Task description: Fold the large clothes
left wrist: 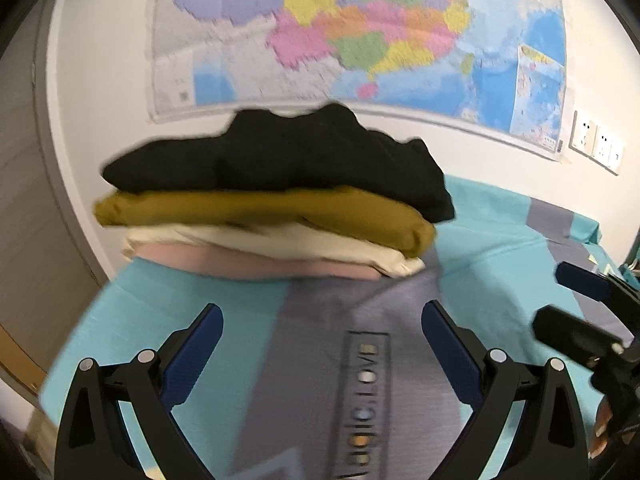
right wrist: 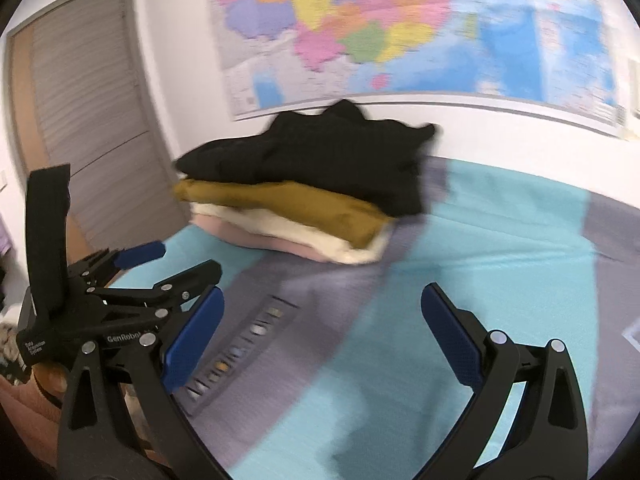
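A: Where are the clothes right now?

B: In a stack in the middle of both views, sitting on the bed close to the wall. A black garment lies on top, then a mustard one, a cream one and a pink one at the bottom.

A: And the two grippers?

B: The left gripper fills the bottom of its own view with its jaws spread wide and nothing between them. The right gripper looks the same in its view: jaws wide apart, empty. Each one also shows at the edge of the other's frame.

A: So what could go wrong from here?

B: The black garment worries me most. It looks lumpy, not flat, and its right end droops over the mustard layer and hangs past the side of the pile. A nudge from either gripper there could drag it off.

A: Anything else?

B: The layers are staggered, each one stepping out to the lower right. I'd judge that a push from the left side of the frame could slide the whole pile that way.

A: What about grabbing the wrong thing?

B: That is a real chance. With the jaws this wide, closing on the pile's edge could pinch two layers together, or catch the teal and grey bedsheet beneath and tug it, which would upset everything resting on it.

A: Is the view reliable?

B: Both frames are blurred, so I can't tell how tidy the folds are.
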